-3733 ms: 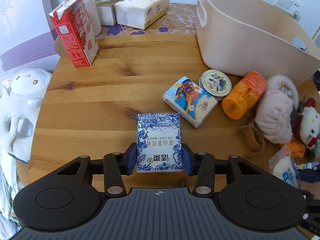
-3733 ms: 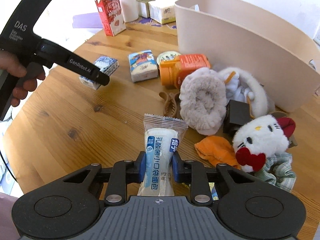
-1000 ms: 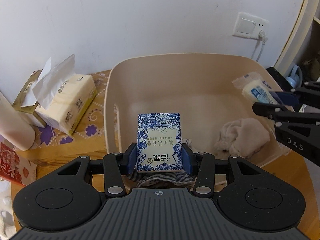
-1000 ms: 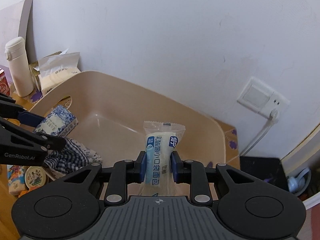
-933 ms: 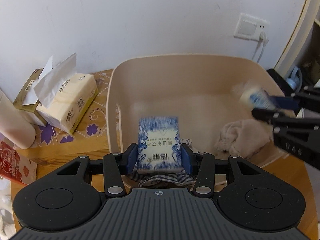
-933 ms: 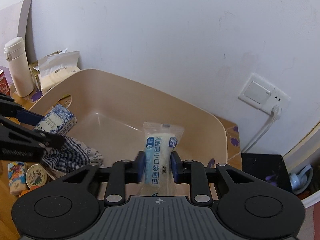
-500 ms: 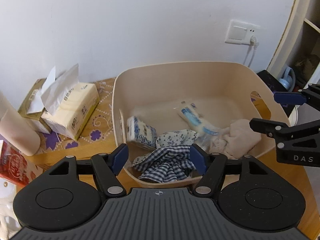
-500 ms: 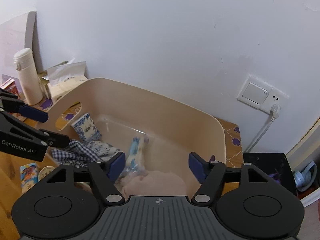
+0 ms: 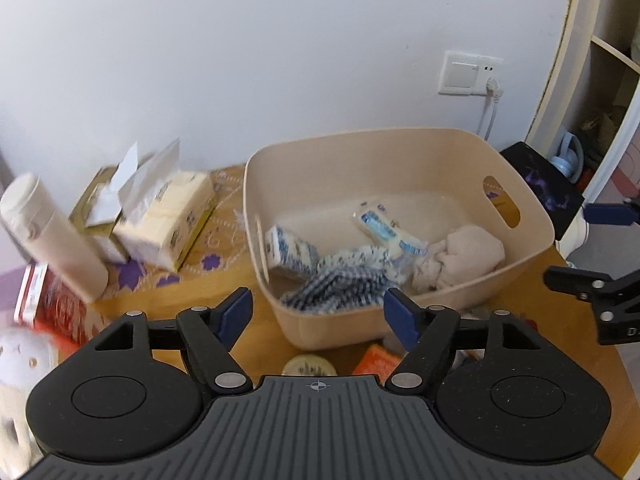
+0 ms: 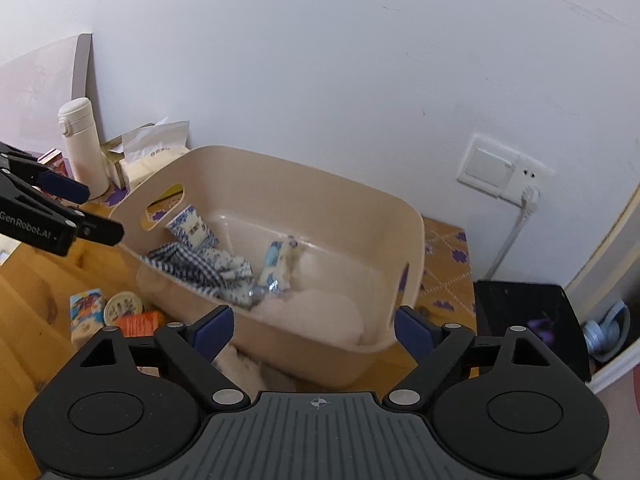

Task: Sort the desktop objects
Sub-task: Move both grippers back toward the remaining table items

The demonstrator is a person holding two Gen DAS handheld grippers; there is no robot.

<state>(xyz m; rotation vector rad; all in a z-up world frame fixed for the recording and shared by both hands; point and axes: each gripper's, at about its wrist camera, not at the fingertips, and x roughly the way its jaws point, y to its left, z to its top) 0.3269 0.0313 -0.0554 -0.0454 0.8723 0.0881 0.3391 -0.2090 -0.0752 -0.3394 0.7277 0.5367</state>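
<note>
- The left gripper (image 9: 318, 314) has let go: its jaws now stand wide apart and empty, where a second ago they clamped the blue-patterned tissue pack (image 9: 290, 250). That pack now lies inside the beige bin (image 9: 400, 148), against its left wall.
- The right gripper (image 10: 314, 330) has released too — jaws spread, nothing between them. Its bread packet (image 10: 276, 264) rests mid-bin, beside the checked cloth (image 10: 192, 266) and the pink fluffy item (image 10: 316, 312).
- Both hover above the bin, pulling back from it.
- My reading: two items are sorted, but more wait outside the bin — a small colourful pack (image 10: 84, 310), a round tin (image 10: 124, 306) and an orange container (image 10: 140, 324) just in front of it.
</note>
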